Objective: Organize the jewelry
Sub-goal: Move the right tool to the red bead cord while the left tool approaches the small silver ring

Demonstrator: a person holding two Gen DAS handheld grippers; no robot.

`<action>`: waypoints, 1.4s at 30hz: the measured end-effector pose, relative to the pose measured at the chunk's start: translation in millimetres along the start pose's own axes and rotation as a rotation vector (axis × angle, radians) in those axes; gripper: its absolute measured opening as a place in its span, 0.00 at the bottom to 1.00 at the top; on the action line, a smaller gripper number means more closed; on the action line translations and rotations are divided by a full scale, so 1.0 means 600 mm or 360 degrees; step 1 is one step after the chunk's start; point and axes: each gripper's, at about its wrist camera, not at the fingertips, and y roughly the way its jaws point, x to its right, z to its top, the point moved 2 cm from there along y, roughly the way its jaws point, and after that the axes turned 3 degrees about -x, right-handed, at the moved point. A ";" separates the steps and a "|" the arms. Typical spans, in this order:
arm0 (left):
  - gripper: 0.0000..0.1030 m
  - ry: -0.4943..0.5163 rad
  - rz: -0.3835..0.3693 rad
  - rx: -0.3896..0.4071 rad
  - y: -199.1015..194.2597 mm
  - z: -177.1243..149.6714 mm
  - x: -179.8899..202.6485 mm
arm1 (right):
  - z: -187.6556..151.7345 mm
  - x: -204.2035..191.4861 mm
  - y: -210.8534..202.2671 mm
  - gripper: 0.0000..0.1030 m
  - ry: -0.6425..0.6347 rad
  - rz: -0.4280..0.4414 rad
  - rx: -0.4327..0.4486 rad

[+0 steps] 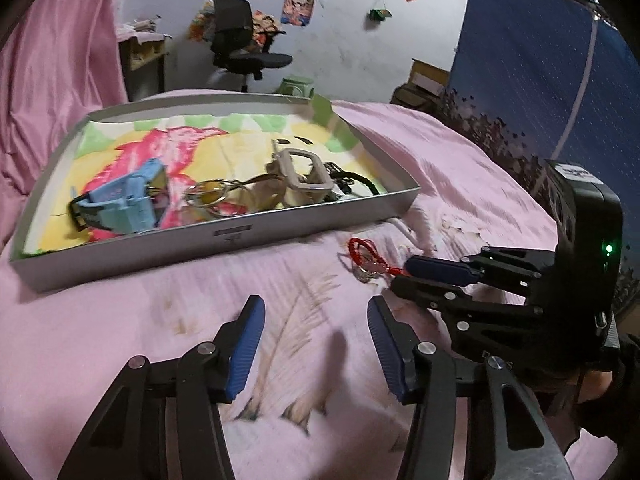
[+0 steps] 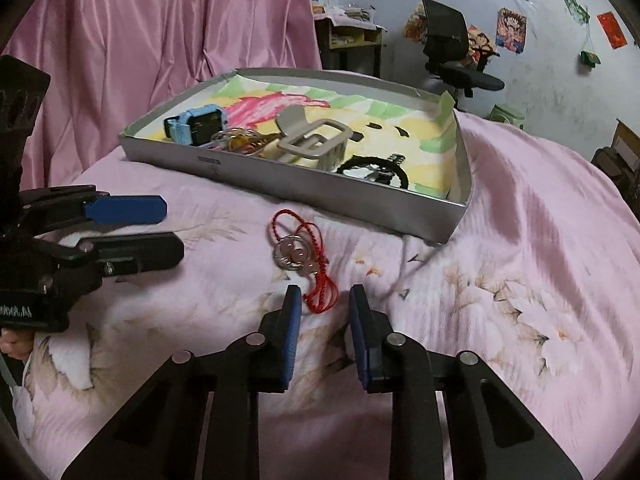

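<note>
Pink bedding: quilted floral cover (image 2: 500, 280) fills the lower half of both views; everything sits on it.
Tray: shallow grey cardboard box (image 1: 224, 240) lined with a cartoon-print cloth in yellow, pink and green; upper centre of both views.
Tray contents: light-blue child's watch with black strap (image 1: 124, 204) at left; clear rings with an amber bead (image 1: 212, 198) in the middle; beige plastic hair claw (image 1: 304, 176) right of centre; black corded bracelet (image 2: 376, 172) at the tray's right end.
Task piece: red braided cord bracelet with pale pink beads and a metal ring (image 2: 300, 256), lying loose on the cover just in front of the tray's near wall, centre of the right wrist view.
Right gripper (image 2: 324, 320): black tongs with blue pads, jaws narrowly parted; the cord's red tail loop lies between the tips, pads apparently not pressing on it; contact cannot be told for sure.
Left gripper (image 1: 316, 336): jaws about half open over bare cover, holding nothing; bracelet lies beyond it to the upper right.
Background: black office chair (image 1: 240, 40), posters on a white wall, pink curtain at left.
</note>
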 end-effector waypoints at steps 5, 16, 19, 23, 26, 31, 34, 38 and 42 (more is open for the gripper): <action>0.45 0.0009 -0.0042 -0.0047 0.019 0.010 0.004 | 0.006 0.006 0.009 0.09 0.0017 0.0006 -0.0009; 0.45 0.0078 -0.0104 -0.0098 0.050 0.026 0.027 | 0.016 0.034 0.018 0.07 0.0127 0.0047 0.0020; 0.45 0.0098 -0.0111 -0.0114 0.058 0.029 0.034 | 0.023 0.045 0.020 0.07 0.0164 0.0064 0.0036; 0.42 0.0141 -0.0107 -0.0131 0.066 0.033 0.046 | 0.026 0.055 0.022 0.07 0.0200 0.0065 0.0061; 0.40 0.0167 -0.0095 -0.0160 0.075 0.034 0.054 | 0.027 0.055 0.026 0.07 0.0202 0.0066 0.0059; 0.35 0.0149 -0.0104 -0.0201 0.089 0.038 0.053 | 0.027 0.060 0.028 0.07 0.0222 0.0082 0.0066; 0.35 0.0141 -0.0117 -0.0219 0.097 0.040 0.054 | 0.027 0.062 0.029 0.07 0.0229 0.0089 0.0067; 0.34 0.0169 -0.0109 -0.0251 0.109 0.041 0.061 | 0.027 0.065 0.032 0.07 0.0240 0.0101 0.0063; 0.25 0.0155 -0.0092 -0.0271 0.116 0.042 0.060 | 0.024 0.067 0.032 0.07 0.0245 0.0107 0.0060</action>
